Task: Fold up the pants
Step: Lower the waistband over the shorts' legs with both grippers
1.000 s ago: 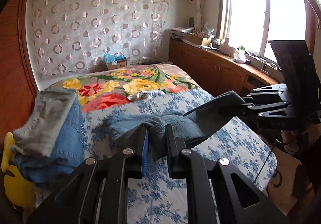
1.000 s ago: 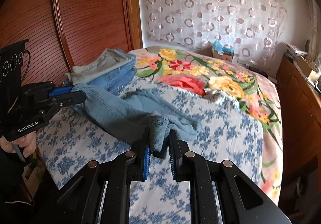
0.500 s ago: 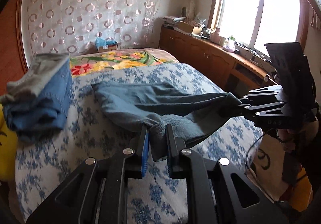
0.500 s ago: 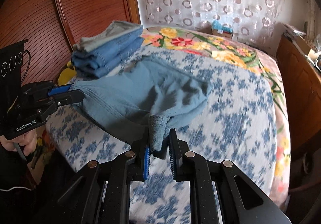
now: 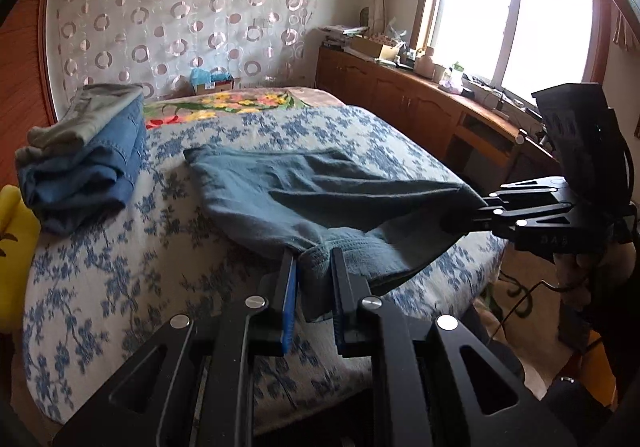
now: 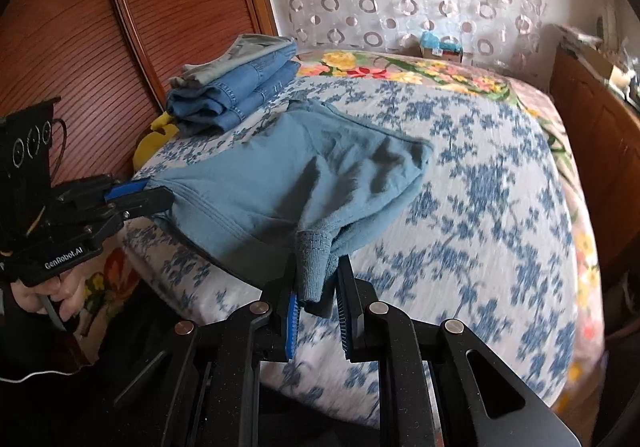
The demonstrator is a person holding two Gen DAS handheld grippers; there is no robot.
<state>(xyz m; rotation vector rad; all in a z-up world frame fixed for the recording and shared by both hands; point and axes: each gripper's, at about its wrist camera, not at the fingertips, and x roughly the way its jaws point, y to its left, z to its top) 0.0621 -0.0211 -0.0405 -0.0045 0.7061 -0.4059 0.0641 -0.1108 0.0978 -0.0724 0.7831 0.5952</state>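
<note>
Grippers both clamped on fabric: left gripper [image 5: 314,267] pinches a bunched ribbed edge of the blue pants [image 5: 304,191], jaws nearly closed around the cloth; right gripper [image 6: 316,283] does the same on another bunched ribbed edge, cloth hanging between its pads. Pants stretched between the two over the near edge of the bed [image 6: 500,207], far part lying flat on the blue-floral cover. Beyond, folded clothes stack [image 5: 84,155] near the bed's left side. Farther back, tissue box [image 6: 440,47], circle-print curtain [image 5: 180,19].
</note>
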